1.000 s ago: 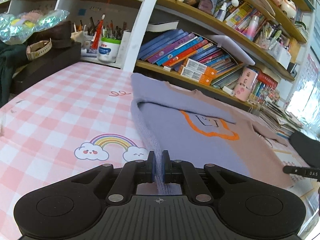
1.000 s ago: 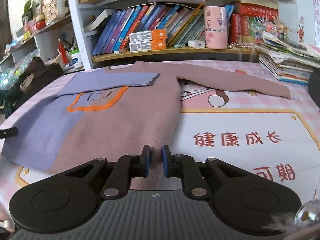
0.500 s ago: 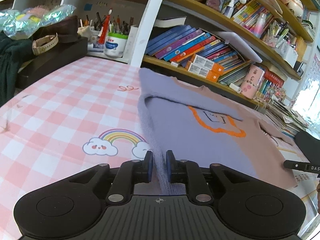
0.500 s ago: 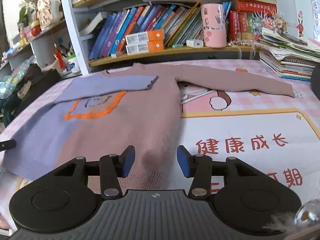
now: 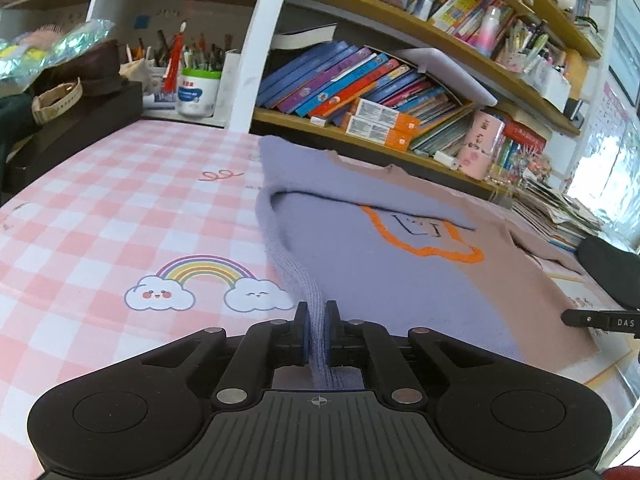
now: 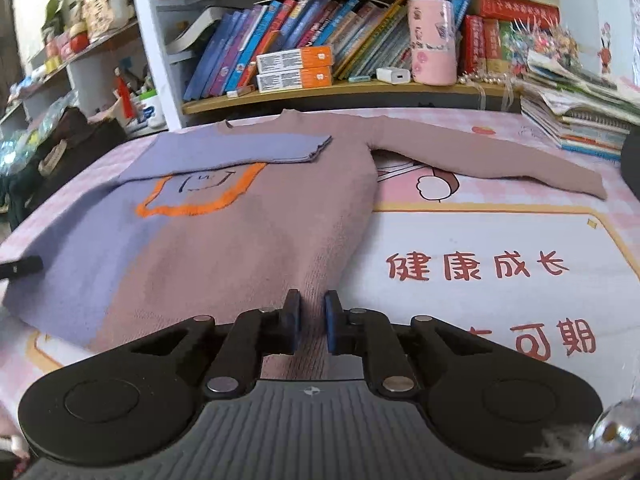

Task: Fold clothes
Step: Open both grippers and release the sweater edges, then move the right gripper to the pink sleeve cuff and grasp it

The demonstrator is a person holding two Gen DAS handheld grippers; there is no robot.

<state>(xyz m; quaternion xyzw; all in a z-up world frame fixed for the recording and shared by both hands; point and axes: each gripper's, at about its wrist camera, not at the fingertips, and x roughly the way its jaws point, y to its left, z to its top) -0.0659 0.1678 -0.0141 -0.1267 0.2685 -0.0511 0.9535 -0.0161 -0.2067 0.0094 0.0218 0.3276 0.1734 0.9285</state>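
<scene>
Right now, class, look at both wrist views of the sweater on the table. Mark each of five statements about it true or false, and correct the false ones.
1. The left gripper is shut on the lilac hem of the sweater. True.
2. The lilac sleeve is folded across the chest. True.
3. The brown sleeve is also folded onto the body. False: it lies stretched out flat on the tablecloth, away from the body.
4. The right gripper is wide open above bare tablecloth. False: it is shut on the brown hem.
5. The orange outline on the chest is completely covered. False: only its top edge is under the folded sleeve.
</scene>
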